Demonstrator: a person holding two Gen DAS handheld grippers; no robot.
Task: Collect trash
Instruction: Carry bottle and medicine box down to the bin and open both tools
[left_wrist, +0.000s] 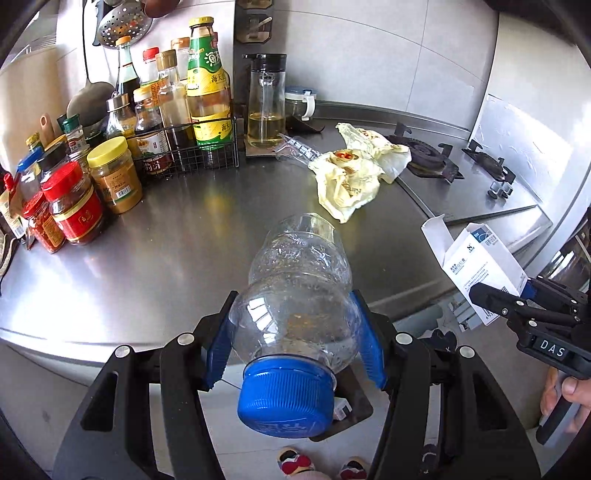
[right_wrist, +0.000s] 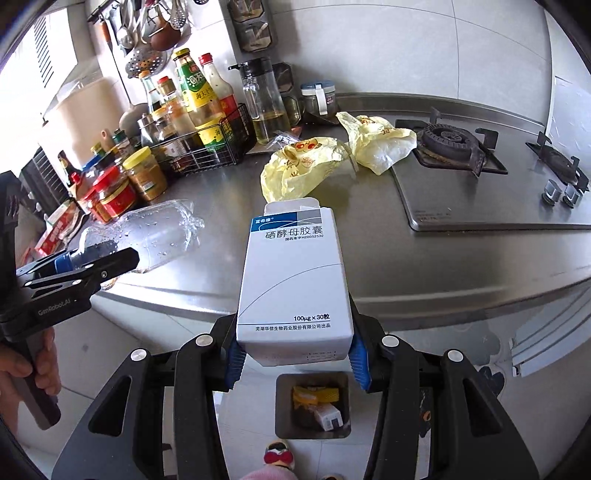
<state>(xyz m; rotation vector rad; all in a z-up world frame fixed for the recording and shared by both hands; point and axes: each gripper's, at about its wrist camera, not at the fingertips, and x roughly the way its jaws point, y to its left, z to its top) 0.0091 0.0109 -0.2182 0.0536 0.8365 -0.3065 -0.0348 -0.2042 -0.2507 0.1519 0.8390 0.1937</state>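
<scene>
Clamped clear bottle (left_wrist: 295, 295), white carton (right_wrist: 295, 277)

Item counts:
- One clear plastic bottle with a blue screw cap (left_wrist: 295, 325).
- One white cardboard medicine box with a blue band (right_wrist: 293, 280).
- Two crumpled yellow plastic bags (right_wrist: 303, 166), lying toward the back edge of the steel countertop (right_wrist: 461, 266).
- One clear crumpled plastic wrapper (left_wrist: 295, 147).
- Two black gas burners (right_wrist: 448, 142) at the right end.
- One black wire basket (right_wrist: 207, 147) at the back left.
- One small grey bin (right_wrist: 313, 404) on the floor below the front edge.
- Two black two-finger grippers with blue pads (left_wrist: 295, 343).

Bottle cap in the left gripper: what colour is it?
Blue. The cap on the clear plastic bottle shows best in the left wrist view.
</scene>
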